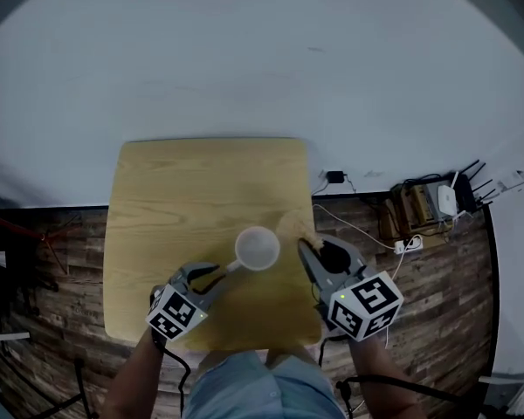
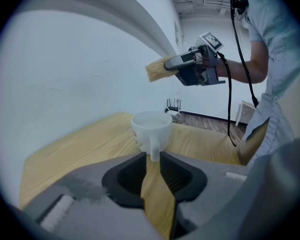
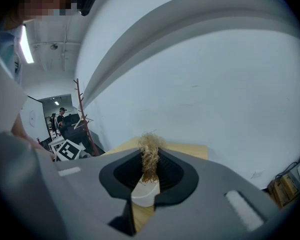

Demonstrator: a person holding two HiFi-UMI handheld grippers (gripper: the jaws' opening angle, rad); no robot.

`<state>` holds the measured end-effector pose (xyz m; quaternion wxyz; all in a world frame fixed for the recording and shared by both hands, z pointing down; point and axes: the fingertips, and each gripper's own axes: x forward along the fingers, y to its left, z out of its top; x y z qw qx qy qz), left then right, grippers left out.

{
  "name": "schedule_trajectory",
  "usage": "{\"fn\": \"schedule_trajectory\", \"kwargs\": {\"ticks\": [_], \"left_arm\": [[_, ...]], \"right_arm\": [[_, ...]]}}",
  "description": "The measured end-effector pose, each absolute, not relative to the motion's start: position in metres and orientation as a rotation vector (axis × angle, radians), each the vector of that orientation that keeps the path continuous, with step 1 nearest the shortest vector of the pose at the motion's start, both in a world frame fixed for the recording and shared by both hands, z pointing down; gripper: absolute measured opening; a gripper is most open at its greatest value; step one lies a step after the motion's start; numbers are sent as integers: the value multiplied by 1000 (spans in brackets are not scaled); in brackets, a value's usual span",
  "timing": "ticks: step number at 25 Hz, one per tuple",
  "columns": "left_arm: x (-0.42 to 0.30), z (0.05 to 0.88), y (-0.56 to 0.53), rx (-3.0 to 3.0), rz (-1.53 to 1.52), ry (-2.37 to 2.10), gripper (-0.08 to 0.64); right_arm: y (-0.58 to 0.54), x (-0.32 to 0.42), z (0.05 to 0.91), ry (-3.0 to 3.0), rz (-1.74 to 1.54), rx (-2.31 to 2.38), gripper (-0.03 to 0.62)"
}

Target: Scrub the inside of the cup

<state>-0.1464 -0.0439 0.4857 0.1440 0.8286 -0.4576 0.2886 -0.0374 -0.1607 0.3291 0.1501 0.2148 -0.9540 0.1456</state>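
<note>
Two grippers share the job over the small wooden table, and each is placed for its own reason. The white cup stands upright on the nearer half of the table, mouth up, with its handle turned toward the person. The left gripper sits low at that handle. Its jaws stand a little apart with the handle between their tips, and I can make out a sliver of gap on one side, so I'd call it a loose bracket and not a firm pinch. I think it is there as a steadying post, to stop the cup turning or sliding once the rubbing begins.

The right gripper is clamped on a tan, fibrous scrubbing pad. The pad's frayed end sticks out past the jaw tips, so that it, not the hard plastic, would meet the cup. It is held in the air, above and just to the right of the cup, not inside the mouth. To my eye the scrubbing proper isn't under way: the pad has to come down into the cup, and the left jaws probably need to close first.
</note>
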Motion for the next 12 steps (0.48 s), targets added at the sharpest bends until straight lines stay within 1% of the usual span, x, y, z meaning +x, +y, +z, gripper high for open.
{"fn": "schedule_trajectory", "kwargs": {"ticks": [2, 4, 6, 8, 9, 10, 12], "left_arm": [[-160, 457, -42, 2349, 702, -1440, 94], [-168, 421, -48, 2296, 464, -1554, 94], [-174, 387, -60, 2254, 289, -1659, 94], [-184, 357, -73, 2216, 203, -1773, 84], [-189, 343, -79, 2194, 182, -1835, 36], [-195, 329, -84, 2171, 176, -1899, 20], [-202, 305, -90, 2139, 205, -2036, 20]], "right_arm": [[-160, -45, 322, -2761, 398, 617, 60], [-156, -53, 317, -2775, 372, 615, 61], [-151, -63, 313, -2786, 336, 609, 61], [-147, -74, 305, -2807, 305, 608, 63], [-146, -78, 302, -2818, 291, 615, 63], [-145, -82, 298, -2828, 278, 628, 63], [-145, -87, 291, -2841, 257, 661, 63]]}}
